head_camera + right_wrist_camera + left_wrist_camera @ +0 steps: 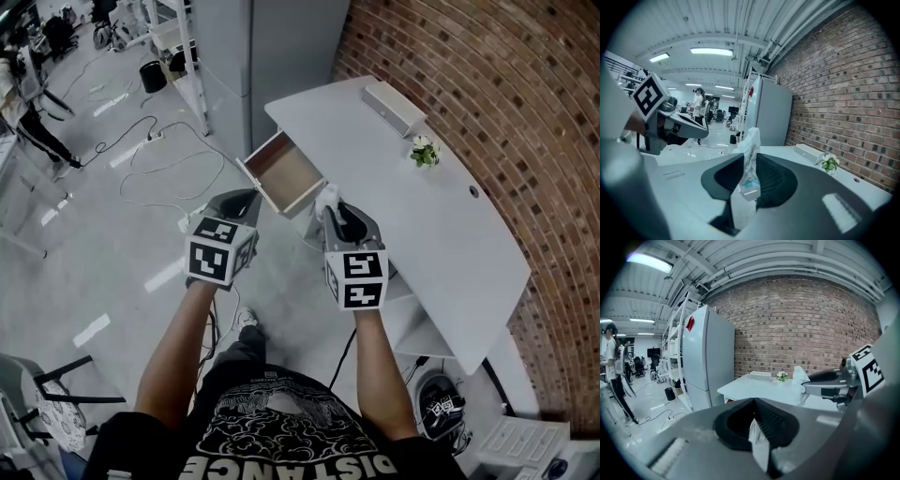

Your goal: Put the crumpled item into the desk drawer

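Head view: one drawer (281,174) hangs open off the white bench (427,220), two grippers right in front of it. Shirt (281,436) print reads DISTANCE, upside down.

Left gripper view: left gripper (752,402), fingers pressed together, nothing in them.

Right gripper view: right gripper (749,158), fingers pinching the one white crumpled item (751,143), held just beside the drawer.

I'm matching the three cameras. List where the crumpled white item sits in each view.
Head view: crumpled white item at centre, at the right tool's tip.
Left gripper view: item right of centre, in the right tool.
Right gripper view: item at centre, between the jaws.
Shared landmark: small white-flowered plant on the pale desk.
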`<state>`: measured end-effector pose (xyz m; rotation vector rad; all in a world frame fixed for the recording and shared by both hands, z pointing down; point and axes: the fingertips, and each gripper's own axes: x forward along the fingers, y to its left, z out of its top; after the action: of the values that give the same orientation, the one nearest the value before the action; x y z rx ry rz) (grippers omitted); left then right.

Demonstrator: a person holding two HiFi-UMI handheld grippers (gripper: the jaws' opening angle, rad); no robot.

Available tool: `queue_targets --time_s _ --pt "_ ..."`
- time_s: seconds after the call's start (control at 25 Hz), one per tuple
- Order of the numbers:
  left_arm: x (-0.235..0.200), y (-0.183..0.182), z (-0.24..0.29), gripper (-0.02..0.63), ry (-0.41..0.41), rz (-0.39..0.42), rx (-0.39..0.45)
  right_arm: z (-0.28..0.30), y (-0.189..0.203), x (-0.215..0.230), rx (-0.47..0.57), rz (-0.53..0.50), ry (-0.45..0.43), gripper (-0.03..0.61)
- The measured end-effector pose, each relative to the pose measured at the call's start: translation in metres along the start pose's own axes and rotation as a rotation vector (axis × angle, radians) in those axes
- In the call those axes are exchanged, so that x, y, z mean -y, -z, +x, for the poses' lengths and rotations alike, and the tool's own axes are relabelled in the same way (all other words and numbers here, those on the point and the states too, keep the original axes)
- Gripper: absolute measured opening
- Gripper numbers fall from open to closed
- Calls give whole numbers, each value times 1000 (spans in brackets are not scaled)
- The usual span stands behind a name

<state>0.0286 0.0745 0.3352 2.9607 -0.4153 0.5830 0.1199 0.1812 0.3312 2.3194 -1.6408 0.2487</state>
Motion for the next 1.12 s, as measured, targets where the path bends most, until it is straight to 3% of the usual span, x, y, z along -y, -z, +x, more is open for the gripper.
queue_targets --time_s 0.76,1.12 --pt "-137 -17 61 0 21 -60 -18 144 -50 -22 -57 -43 -7 81" --pt "-182 -15 75 0 29 -77 -16 188 -60 -40 -72 -47 -10 81"
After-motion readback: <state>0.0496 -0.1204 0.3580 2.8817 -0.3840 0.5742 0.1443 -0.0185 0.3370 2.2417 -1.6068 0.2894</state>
